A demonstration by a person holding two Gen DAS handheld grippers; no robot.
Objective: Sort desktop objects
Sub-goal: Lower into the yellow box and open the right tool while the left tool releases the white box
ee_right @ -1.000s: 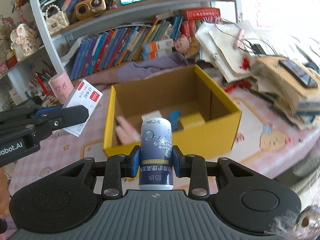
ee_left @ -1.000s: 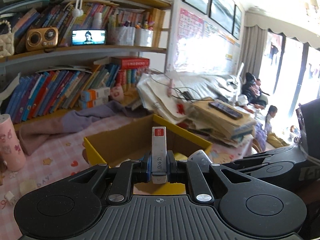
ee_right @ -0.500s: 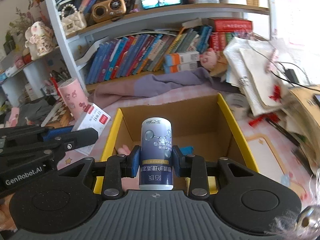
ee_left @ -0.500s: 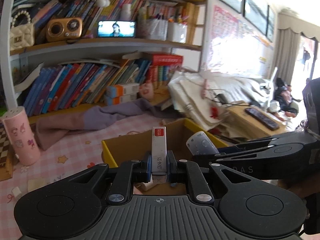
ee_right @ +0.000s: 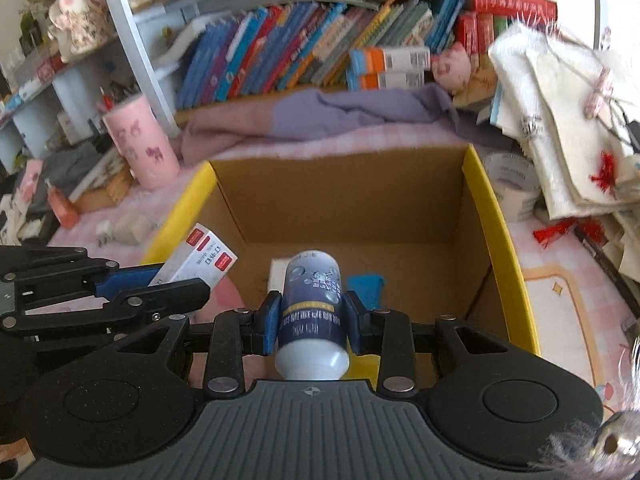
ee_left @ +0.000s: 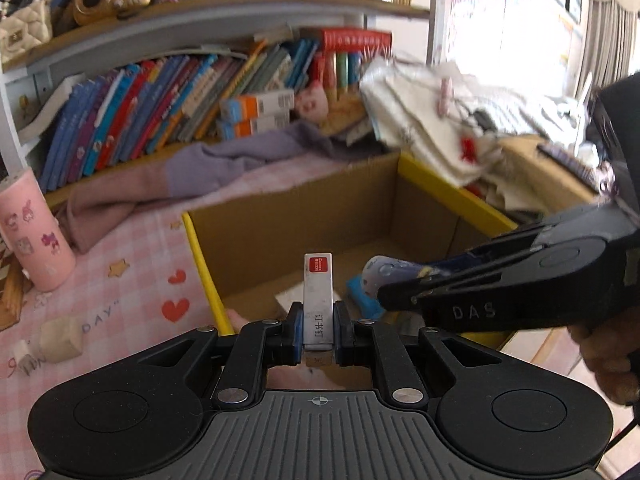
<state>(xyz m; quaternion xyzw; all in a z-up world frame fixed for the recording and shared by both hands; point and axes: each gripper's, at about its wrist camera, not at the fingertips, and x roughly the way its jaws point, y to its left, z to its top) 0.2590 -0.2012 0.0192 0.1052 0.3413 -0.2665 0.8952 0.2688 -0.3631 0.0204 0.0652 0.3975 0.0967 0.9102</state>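
Note:
My left gripper (ee_left: 317,334) is shut on a thin white staple box (ee_left: 317,298) with a red label, held upright over the near left part of the open cardboard box (ee_left: 452,190) with yellow outer walls. The same staple box (ee_right: 202,258) shows in the right wrist view at the carton's left wall. My right gripper (ee_right: 312,322) is shut on a dark blue bottle (ee_right: 312,300) with a white base, above the carton's (ee_right: 500,216) inside. On the carton floor lie a white item (ee_right: 278,274), a blue item (ee_right: 366,284) and something pink (ee_left: 240,316).
A pink cup (ee_right: 142,146) stands left of the carton, with a purple cloth (ee_right: 320,114) behind it. Books fill the shelf (ee_right: 304,48) at the back. A heap of papers and cloth bags (ee_right: 560,128) crowds the right side, a tape roll (ee_right: 510,186) beside the carton. A small eraser-like lump (ee_left: 60,338) lies at left.
Both grippers have moved forward and down, from in front of the carton to over its inside, still holding their objects. The carton now fills more of both views.

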